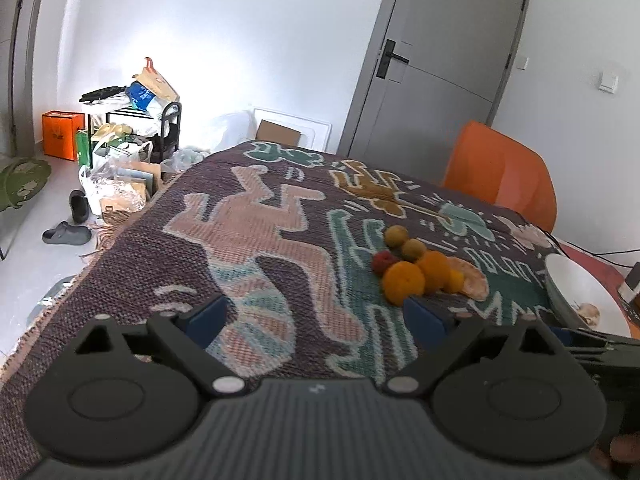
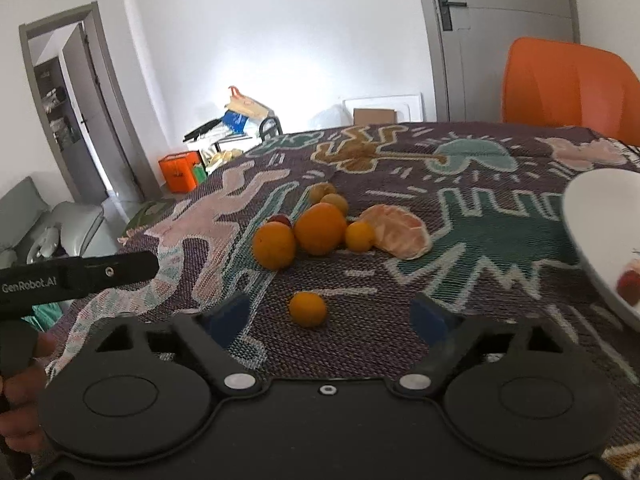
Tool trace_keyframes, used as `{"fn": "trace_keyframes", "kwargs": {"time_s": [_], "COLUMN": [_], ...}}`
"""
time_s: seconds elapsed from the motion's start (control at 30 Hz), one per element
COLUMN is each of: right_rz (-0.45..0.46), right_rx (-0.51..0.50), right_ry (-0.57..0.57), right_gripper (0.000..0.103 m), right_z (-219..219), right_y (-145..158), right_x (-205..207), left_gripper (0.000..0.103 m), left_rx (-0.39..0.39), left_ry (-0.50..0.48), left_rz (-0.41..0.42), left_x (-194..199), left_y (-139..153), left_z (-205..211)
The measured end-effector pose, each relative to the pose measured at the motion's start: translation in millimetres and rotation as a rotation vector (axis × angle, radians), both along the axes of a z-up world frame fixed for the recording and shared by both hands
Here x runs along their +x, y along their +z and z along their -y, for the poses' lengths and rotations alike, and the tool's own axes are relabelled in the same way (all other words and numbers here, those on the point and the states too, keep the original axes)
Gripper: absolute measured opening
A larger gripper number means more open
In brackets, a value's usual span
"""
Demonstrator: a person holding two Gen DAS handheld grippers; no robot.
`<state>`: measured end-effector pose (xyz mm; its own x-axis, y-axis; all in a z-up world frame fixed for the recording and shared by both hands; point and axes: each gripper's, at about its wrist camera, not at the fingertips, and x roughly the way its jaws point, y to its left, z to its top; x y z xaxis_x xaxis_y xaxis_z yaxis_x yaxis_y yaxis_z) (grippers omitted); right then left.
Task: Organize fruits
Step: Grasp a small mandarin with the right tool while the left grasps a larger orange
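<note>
**tabletop_tom:** How much room was there around the fruit?

**fisheye_fan:** Plenty. In the right wrist view the fruit pile (image 2: 316, 224) sat mid-cloth, about 12 o'clock from the right gripper (image 2: 332, 316), with one small orange (image 2: 307, 309) alone on the patterned cloth (image 2: 500, 248), well apart from the pile and lying between the two blue pads. The pads weren't touching it, jaws fairly wide, nothing held. A peeled segment piece (image 2: 400, 232) lay just beside the pile at its 3 o'clock. The white bowl (image 2: 592, 216) cut in at the frame's 3 o'clock, near the cloth's right side, with something red inside, too blurred to name.

**tabletop_tom:** And the left side?

**fisheye_fan:** From the left wrist view, the left gripper (image 1: 316, 320) was spread wide over bare cloth, empty. The pile (image 1: 416, 268) was at its 1 o'clock, the nearest big orange (image 1: 403, 283) just beyond the right pad. The cloth's fringed edge (image 1: 100, 248) ran off at 9 o'clock, floor below. An orange chair (image 1: 500, 172) stood behind the far edge.

**tabletop_tom:** Pose?

**fisheye_fan:** Both pointed forward and tilted down at the table. The left tool's handle (image 2: 80, 272) showed at 9 o'clock in the right view, a hand (image 2: 24, 400) wrapped below it.
</note>
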<state>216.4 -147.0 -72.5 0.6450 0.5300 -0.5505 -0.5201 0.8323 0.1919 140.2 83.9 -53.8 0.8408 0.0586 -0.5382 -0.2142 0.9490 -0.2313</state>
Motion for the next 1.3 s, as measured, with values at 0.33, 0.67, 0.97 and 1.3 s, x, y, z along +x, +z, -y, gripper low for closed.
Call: {"fn": "trace_keyframes", "kwargs": {"time_s": [0.33,0.67,0.97,1.3], "right_rz": [-0.013,-0.026,-0.020,-0.008], "right_rx": [-0.055,-0.016,-0.006,-0.004], "right_ry": [0.029,-0.030,-0.065,-0.110], "right_gripper": [0.041,0.020,0.020,0.020], "right_z": [-21.2,4.0,26.7,52.8], "right_y": [-12.6,-6.2,-0.8,7.0], "right_x": [14.6,27.0,30.4,31.4], "left_gripper": [0.088,0.072,0.065,0.051], "left_rx": [-0.019,-0.032,-0.027,-0.014], "left_ry": [-0.006,-0.081,-0.143,-0.161], "left_rz": [-0.021,-0.034,-0.043,-0.074], "left_x": [14.3,39.5,63.9,88.7], "left_y": [-8.1,-13.5,-15.2,-24.2], "left_z": [-11.3,6.8,30.1,44.4]}}
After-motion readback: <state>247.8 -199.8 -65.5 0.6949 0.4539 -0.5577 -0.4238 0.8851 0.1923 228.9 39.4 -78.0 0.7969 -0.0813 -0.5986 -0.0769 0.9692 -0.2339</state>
